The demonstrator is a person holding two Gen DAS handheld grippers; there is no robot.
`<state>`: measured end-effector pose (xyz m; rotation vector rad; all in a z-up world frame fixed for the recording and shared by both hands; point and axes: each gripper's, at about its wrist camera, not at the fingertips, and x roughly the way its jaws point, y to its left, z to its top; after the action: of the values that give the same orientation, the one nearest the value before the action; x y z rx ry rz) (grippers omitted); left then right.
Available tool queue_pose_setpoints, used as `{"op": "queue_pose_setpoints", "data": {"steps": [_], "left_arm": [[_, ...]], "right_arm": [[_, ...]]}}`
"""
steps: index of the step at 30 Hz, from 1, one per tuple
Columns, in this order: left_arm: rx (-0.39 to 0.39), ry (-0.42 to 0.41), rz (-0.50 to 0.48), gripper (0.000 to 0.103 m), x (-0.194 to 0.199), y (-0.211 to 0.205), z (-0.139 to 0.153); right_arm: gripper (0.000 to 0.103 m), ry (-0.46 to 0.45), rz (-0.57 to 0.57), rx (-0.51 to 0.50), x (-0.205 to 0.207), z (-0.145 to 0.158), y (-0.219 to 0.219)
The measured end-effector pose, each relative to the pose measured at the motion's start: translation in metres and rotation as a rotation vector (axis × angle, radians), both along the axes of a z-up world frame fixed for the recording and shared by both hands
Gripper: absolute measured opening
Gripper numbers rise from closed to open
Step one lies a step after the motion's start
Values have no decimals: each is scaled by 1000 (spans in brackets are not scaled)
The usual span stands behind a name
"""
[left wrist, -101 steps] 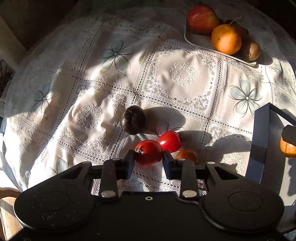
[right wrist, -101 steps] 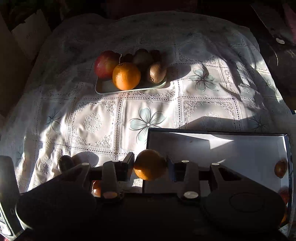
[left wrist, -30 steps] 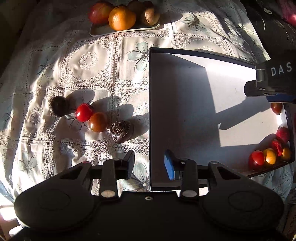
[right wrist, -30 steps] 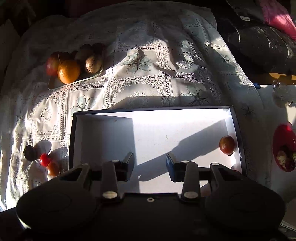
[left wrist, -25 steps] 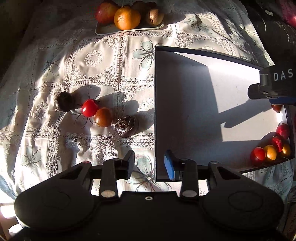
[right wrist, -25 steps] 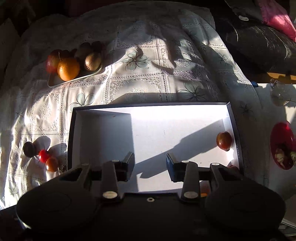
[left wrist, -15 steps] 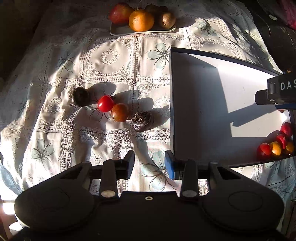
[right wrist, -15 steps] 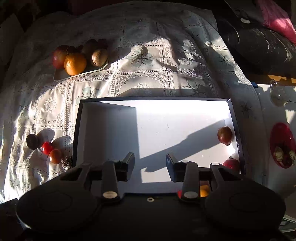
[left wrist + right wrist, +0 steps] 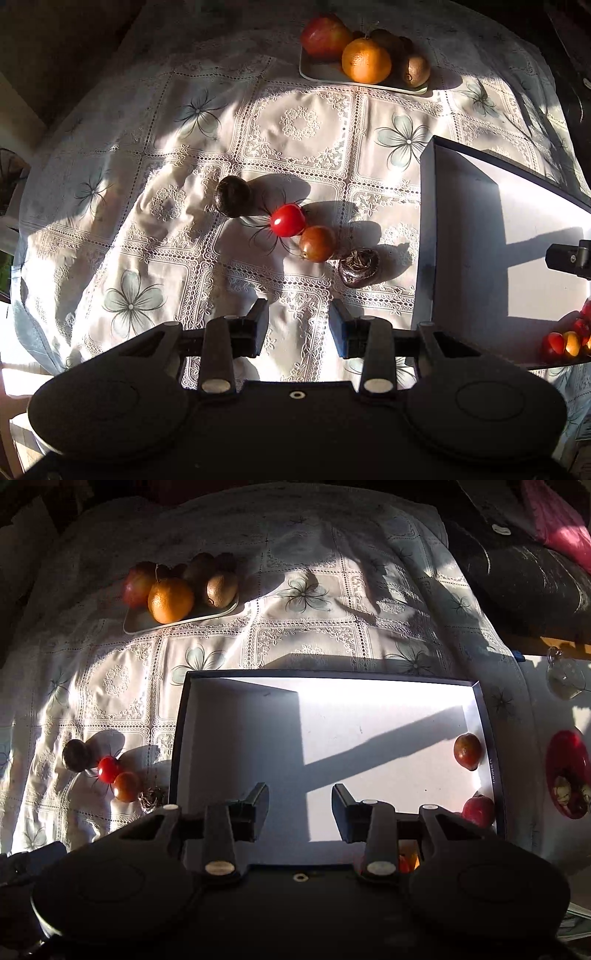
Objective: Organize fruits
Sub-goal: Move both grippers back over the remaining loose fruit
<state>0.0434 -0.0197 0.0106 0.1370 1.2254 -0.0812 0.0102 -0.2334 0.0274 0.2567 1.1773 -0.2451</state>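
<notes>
Low sun rakes across the lace tablecloth (image 9: pixel 303 122) on the table, and the glare and long shadows make the small fruit hard to judge. Nearest, the left gripper (image 9: pixel 298 325) hangs over bare cloth with its fingers spread apart and nothing between them; the right gripper (image 9: pixel 300 806) hovers over the black-rimmed white box (image 9: pixel 332 675), fingers likewise apart and empty.

Just beyond the left fingers, toward one o'clock, a wrinkled dark fruit (image 9: pixel 359 267) sits close to the box wall, which may crowd one finger on a descent. At twelve o'clock the brownish tomato (image 9: pixel 317 243) touches the red tomato (image 9: pixel 287 220), so closing on one could, I think, nudge the other into a roll. A dark round fruit (image 9: pixel 233 195) lies at eleven o'clock, just beside the red one.

Inside the box, the sorted fruit (image 9: pixel 565 341) huddles in the near right corner, with a brown fruit (image 9: pixel 467 751) alone by the right wall; anything dropped there could roll on the smooth floor.

Farthest off, at twelve o'clock, a plate (image 9: pixel 321 74) holds an orange (image 9: pixel 365 61), an apple (image 9: pixel 325 35) and kiwis (image 9: pixel 416 70), well apart from everything else.
</notes>
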Motion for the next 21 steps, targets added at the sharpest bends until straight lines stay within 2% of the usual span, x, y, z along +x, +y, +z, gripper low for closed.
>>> {"op": "queue_pose_setpoints", "data": {"steps": [6,12,21], "left_arm": [[3,-15,119,47,21,44,3],[-1,3,202,47,35,75,0],[2,54,215,47,44,87,-12]], "right_arm": [[39,-39,27,31,12,6,22],[41,-75,115,74,26,8,58],[42,16,239,118,53,-24,115]]}}
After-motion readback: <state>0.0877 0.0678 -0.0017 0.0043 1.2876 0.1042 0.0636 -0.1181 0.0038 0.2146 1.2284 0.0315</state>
